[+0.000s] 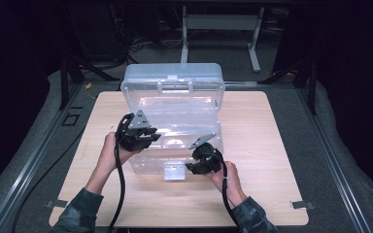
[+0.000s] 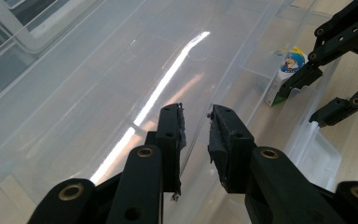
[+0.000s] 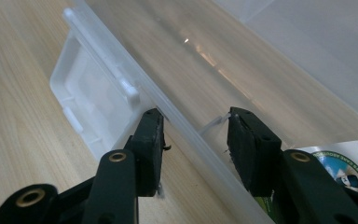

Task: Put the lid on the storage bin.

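One clear plastic box (image 1: 175, 104) is being shown on the counter (image 1: 272, 160) in the high view, its lid raised. One small carton (image 2: 286, 74) inside is being revealed by the left gripper view. The left gripper (image 2: 196, 119) is being kept nearly closed, empty, above the box. The box's front wall is being straddled, not pinched, by the parted right gripper (image 3: 195, 125).

Small carton (image 3: 349, 175) in clear box (image 1: 172, 104): label cut off by frame edge, text unreadable.
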The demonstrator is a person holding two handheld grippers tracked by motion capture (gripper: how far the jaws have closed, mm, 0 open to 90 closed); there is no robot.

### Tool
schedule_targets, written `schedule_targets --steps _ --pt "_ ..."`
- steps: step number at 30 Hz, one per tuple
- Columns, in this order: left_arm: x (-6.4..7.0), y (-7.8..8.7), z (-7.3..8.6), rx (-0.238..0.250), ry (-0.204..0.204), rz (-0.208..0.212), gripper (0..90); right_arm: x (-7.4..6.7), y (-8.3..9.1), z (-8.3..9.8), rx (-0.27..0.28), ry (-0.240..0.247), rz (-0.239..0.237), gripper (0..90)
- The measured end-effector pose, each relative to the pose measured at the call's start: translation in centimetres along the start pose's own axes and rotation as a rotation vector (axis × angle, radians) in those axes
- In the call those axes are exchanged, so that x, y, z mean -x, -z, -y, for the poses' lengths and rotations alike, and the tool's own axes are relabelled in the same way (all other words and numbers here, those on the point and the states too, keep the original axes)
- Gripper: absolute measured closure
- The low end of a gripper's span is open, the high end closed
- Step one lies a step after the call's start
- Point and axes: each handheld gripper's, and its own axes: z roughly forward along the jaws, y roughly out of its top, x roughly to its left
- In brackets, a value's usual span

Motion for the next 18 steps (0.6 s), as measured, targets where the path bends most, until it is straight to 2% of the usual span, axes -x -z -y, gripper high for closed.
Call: schedule_targets --steps 6,10,18 --pt "0.31 -0.01 0.3 0.0 -0.004 0.003 73.2 -0.08 0.01 -0.01 -0.003 0.001 0.011 56.3" --pt "0.53 0.02 0.5 0.01 -0.013 -0.009 73.1 -0.09 0.02 -0.03 -0.006 0.002 0.009 56.1" --pt "0.57 0.09 0.69 0.024 -0.007 -0.011 72.9 -0.43 0.47 -0.17 -0.016 0.021 0.023 54.4"
